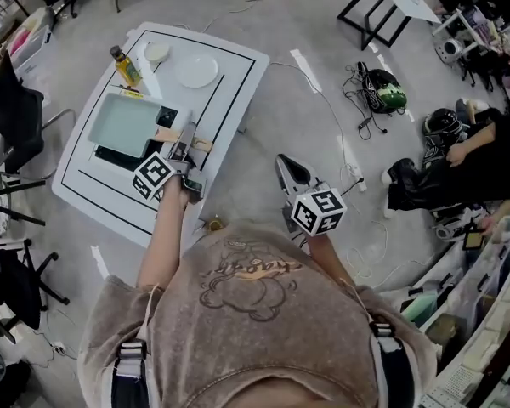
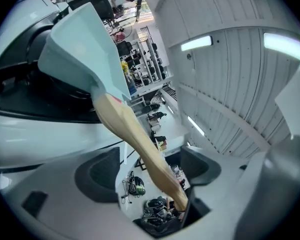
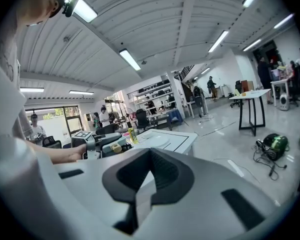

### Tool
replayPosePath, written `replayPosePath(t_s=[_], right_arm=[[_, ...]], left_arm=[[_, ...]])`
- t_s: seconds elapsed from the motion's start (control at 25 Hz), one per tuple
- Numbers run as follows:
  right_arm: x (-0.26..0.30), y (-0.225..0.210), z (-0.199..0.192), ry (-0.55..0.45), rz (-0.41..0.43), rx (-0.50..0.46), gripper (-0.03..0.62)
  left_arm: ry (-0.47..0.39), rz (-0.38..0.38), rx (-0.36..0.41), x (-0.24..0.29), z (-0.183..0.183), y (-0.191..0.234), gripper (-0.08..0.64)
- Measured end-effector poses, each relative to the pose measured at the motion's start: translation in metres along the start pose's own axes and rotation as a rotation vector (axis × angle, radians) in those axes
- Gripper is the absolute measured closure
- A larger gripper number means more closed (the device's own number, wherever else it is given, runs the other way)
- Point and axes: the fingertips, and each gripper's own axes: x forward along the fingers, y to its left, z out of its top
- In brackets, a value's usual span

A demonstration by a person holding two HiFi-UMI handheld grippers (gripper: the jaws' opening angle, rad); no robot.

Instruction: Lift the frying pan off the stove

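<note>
The frying pan [image 1: 123, 124] is square and pale mint, and it sits on a black stove [image 1: 117, 156] on the white table [image 1: 238, 66]. Its wooden handle [image 1: 172, 135] points right toward my left gripper [image 1: 184, 147]. In the left gripper view the pan [image 2: 75, 49] stands over the stove [image 2: 20, 96]. The handle [image 2: 135, 139] runs down between the jaws of the left gripper [image 2: 147, 171], which stand wide with neither pad pressing on it. My right gripper [image 1: 287, 167] hangs over the floor, right of the table. In its own view the right gripper [image 3: 149, 176] has its pads together on nothing.
An oil bottle [image 1: 125, 65], a white plate [image 1: 196, 70] and a small round dish [image 1: 156, 52] stand on the table's far end. A green helmet [image 1: 384, 92] and cables lie on the floor to the right. A black-legged table [image 1: 382, 7] stands beyond, chairs at the left.
</note>
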Motion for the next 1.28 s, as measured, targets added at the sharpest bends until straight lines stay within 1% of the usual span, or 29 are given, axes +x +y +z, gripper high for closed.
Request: replayPosePath(t_s=[0.04,0.08,0.2,0.24,0.36,0.48,0.6,0.8,1.0,1.28], right_arm=[[0.0,-0.002,0.0,0.0,-0.007,0.002,0.594],[-0.001,-0.004,-0.001,0.0,-0.013,0.005,0.594],[-0.005,-0.006,-0.003,0.003,-0.025,0.018,0.594],[-0.005,-0.006,-0.003,0.003,-0.028,0.022,0.594],[-0.004,-0.007,-0.002,0.003,-0.033,0.025,0.594],[-0.002,-0.006,-0.001,0.001,-0.032,0.028,0.594],[0.0,-0.005,-0.002,0.0,-0.028,0.03,0.594],[-0.002,-0.003,-0.002,-0.001,-0.022,0.03,0.594],[-0.005,-0.002,-0.005,0.005,-0.026,0.037,0.594],[-0.006,-0.007,-0.005,-0.001,-0.03,0.043,0.594]], left_arm=[[0.003,-0.005,-0.007,0.002,0.0,0.0,0.18],[0.005,-0.009,-0.013,0.002,0.0,0.001,0.204],[0.01,-0.018,-0.037,0.0,-0.003,0.001,0.306],[0.011,-0.025,-0.046,0.0,-0.003,0.0,0.324],[0.01,-0.047,-0.068,0.003,-0.002,-0.005,0.358],[0.01,-0.055,-0.076,0.006,-0.001,-0.007,0.372],[0.009,-0.067,-0.074,0.009,0.0,-0.011,0.426],[0.013,-0.064,-0.108,0.007,-0.003,-0.012,0.445],[0.019,-0.043,-0.076,0.003,-0.003,-0.012,0.442],[0.035,-0.045,-0.064,0.004,-0.002,-0.015,0.445]])
